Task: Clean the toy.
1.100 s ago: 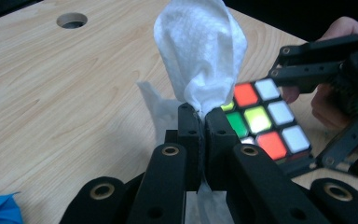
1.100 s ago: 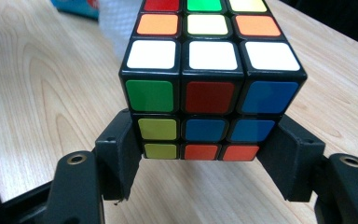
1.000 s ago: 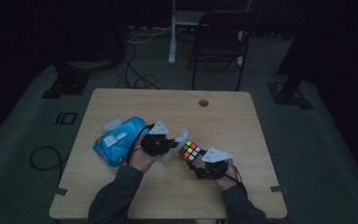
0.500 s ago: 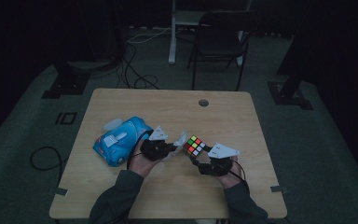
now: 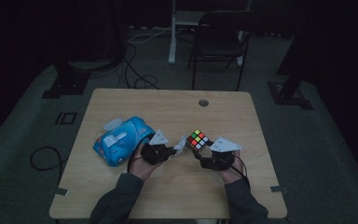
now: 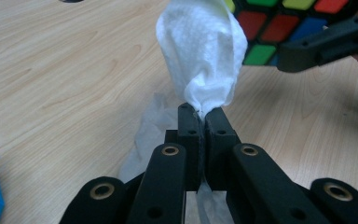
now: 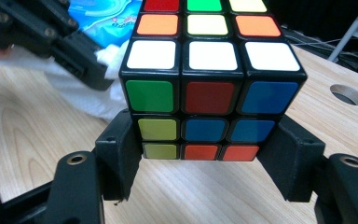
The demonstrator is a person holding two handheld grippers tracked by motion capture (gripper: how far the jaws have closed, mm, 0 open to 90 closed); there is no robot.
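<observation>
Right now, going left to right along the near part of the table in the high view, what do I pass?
Blue wipes pack → left gripper shut on a white wipe → puzzle cube → right gripper, which clamps the cube.

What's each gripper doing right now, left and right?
Left gripper: shut on the wipe.
Right gripper: shut on the cube, held above the table.

cube (image 7: 212, 74): multicoloured stickers, black grid; wipe (image 6: 200, 56): white; pack (image 5: 121, 140): blue
</observation>
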